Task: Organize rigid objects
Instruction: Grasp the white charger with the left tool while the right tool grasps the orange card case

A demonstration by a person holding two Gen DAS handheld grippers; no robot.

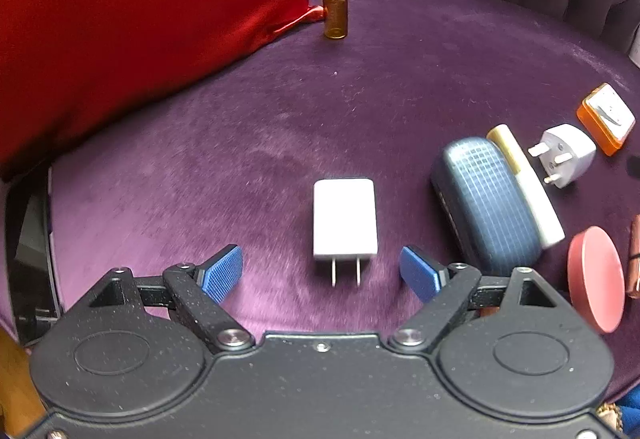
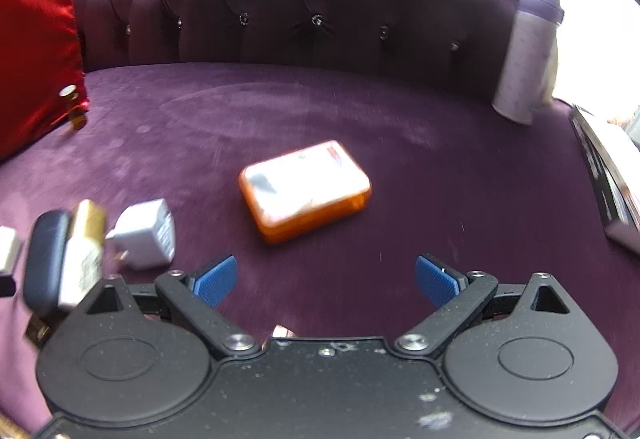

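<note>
Blue-padded and spread wide, my left claw [image 1: 321, 273] grips nothing; I judge it is lined up on the white charger [image 1: 345, 218], which lies flat just ahead of the pads with its two prongs pointing back into the gap, so closing on its sides looks like the plan. Off to that claw's right sits a loose row: a blue glasses case [image 1: 486, 201] with a gold-and-white tube [image 1: 524, 185] touching its far side, then a white three-pin adapter [image 1: 566, 155] and an orange box [image 1: 606, 118] beyond. A pink disc [image 1: 596, 277] stands on edge nearer my right. Far ahead, an amber vial [image 1: 335, 10] stands upright against the red cushion [image 1: 140, 19].

My right claw [image 2: 325, 281] is equally wide apart and empty, hovering over bare purple sofa seat [image 2: 360, 111], with the orange box ahead and slightly left, apart from the pads. The adapter, tube and case crowd its left edge.

Motion blur smears the right view, so labels are unreadable. A brownish object at the left view's right edge is cut off, as is something dark at its left. A pale bottle [image 2: 526, 55] stands far right against the backrest.
</note>
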